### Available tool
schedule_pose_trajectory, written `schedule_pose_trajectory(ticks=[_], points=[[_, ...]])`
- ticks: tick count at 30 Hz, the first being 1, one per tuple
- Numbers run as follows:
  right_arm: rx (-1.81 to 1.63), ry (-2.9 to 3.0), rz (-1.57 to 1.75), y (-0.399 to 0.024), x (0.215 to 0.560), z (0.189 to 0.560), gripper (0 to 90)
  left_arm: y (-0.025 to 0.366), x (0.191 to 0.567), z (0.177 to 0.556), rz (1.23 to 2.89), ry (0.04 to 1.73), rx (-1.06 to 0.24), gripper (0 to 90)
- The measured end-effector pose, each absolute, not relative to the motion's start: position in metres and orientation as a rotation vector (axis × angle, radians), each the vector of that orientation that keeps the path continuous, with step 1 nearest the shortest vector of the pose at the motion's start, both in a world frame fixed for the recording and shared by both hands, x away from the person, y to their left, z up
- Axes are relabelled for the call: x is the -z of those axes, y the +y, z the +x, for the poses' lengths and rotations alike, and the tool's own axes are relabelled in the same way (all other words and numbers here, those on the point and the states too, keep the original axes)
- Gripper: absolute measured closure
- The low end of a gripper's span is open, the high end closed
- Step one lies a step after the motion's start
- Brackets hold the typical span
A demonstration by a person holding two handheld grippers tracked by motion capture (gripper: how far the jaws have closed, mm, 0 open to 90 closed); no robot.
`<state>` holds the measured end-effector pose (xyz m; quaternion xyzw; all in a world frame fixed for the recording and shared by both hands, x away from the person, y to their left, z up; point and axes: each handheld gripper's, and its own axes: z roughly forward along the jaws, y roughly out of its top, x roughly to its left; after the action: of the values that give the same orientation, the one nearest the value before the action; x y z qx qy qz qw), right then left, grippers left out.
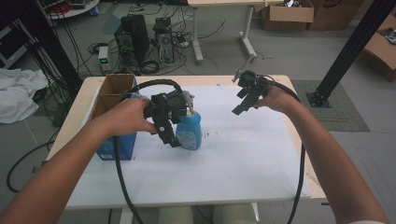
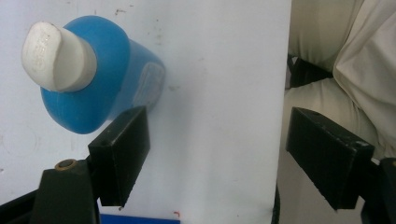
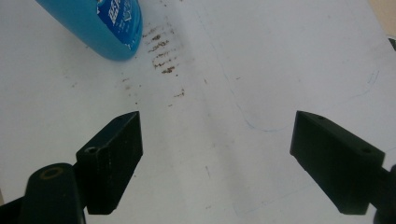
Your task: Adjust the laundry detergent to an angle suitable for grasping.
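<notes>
Above bottle (image 1: 191, 131), left tool (image 1: 169, 122) down-tilted

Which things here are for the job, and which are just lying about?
For the job:
blue bottle with its white cap
left gripper, open beside it
right gripper, open

Lying about:
cardboard box
white table cover
brown stains

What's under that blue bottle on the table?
The blue bottle stands on a white sheet covering the table. Brown smudges mark the sheet beside its base. The spot directly beneath the bottle is covered.
</notes>
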<state>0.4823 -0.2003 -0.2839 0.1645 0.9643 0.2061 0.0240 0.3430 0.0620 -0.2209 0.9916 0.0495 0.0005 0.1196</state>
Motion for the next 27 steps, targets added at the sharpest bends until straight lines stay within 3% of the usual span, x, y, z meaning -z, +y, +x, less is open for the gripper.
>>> schedule_pose_trajectory(ticks=[27], points=[[-0.703, 2.932, 0.581, -0.199, 0.265, 0.464, 15.7, 0.069, 0.219, 0.342, 2.89, 0.16, -0.013, 22.4]])
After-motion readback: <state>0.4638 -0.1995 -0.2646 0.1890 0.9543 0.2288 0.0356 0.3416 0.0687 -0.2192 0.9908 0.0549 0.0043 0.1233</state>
